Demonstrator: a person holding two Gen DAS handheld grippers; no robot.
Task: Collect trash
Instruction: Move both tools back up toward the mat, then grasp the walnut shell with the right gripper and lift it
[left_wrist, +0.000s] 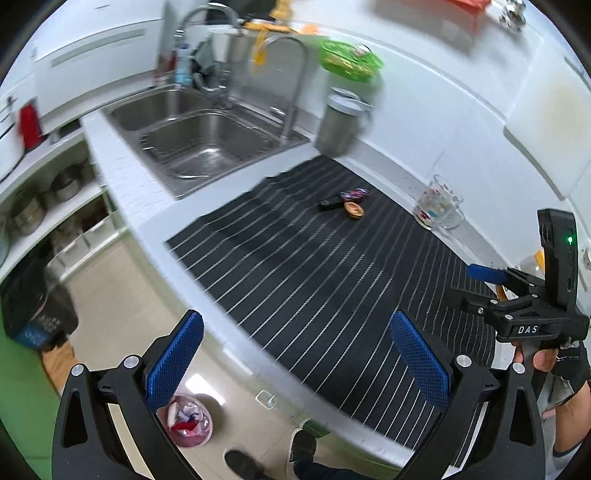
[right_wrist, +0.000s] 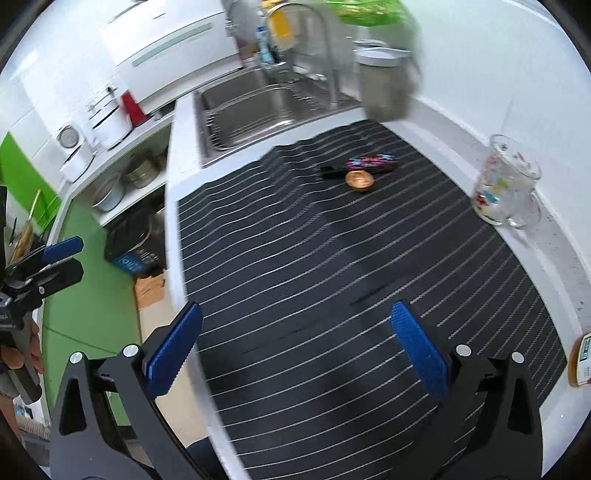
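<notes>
I hold both tongs spread wide and empty: left tongs straddle the tabletop front edge, right tongs over the striped mat. Bare mat lies ahead. The trash wrappers sit mid-mat, far side, near the sink. A glass mug stands at the mat's right edge.

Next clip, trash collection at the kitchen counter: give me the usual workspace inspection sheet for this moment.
Surface: striped mat on white counter, rumpled near the sink.
Job's things: colourful wrapper, small black piece and brown round scrap clustered mid-mat; floor bin already holds trash.
Clutter: glass mug, steel canister, orange-lidded jar.
Grippers: left tool and right tool open, empty, short of the trash.
Cables: nothing seen.
Surroundings: shelves with pots.
</notes>
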